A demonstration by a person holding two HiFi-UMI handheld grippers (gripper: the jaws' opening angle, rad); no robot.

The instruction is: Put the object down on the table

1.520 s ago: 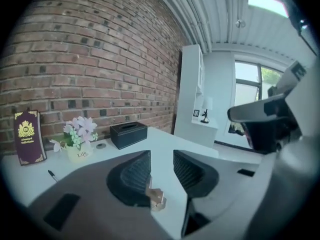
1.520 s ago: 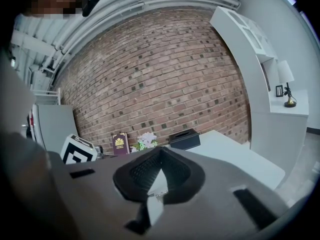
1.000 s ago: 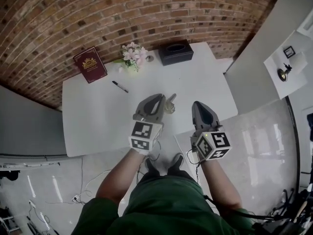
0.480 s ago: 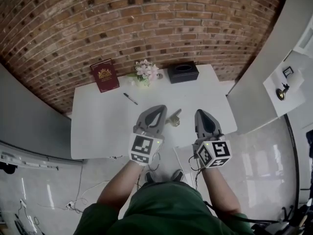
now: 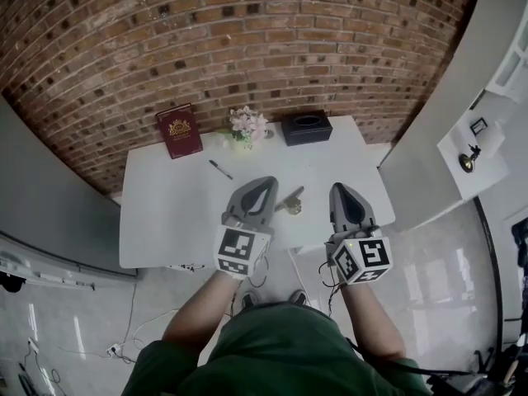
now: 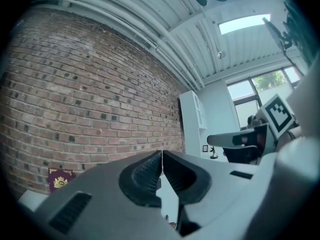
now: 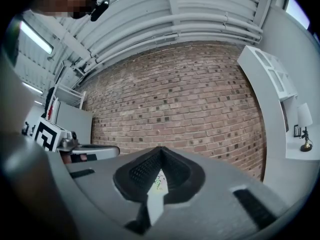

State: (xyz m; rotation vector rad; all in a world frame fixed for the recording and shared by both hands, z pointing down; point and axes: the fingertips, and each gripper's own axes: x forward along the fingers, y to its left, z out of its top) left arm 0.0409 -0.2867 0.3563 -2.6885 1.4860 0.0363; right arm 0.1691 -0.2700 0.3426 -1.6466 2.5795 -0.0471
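A small brass-coloured object (image 5: 290, 202) lies on the white table (image 5: 165, 213) near its front edge, between my two grippers. My left gripper (image 5: 266, 181) hovers just left of it, apart from it, its jaws shut with nothing between them. In the left gripper view the pads (image 6: 150, 176) meet along a thin line and point up at the brick wall. My right gripper (image 5: 341, 187) hangs to the right of the object over the table's front right corner. Its jaws are shut and empty too, and its pads (image 7: 145, 171) meet at the tip.
Along the table's back edge stand a red book (image 5: 180, 130), a small bunch of flowers (image 5: 247, 124) and a black tissue box (image 5: 307, 128). A black pen (image 5: 220, 169) lies in front of the book. A brick wall (image 5: 247, 40) rises behind, and a white shelf unit (image 5: 474, 139) stands at the right.
The view has drawn back and up, so the table looks smaller and farther off. Both grippers sit nearer its front edge. The brass object stays on the table beside the left gripper.
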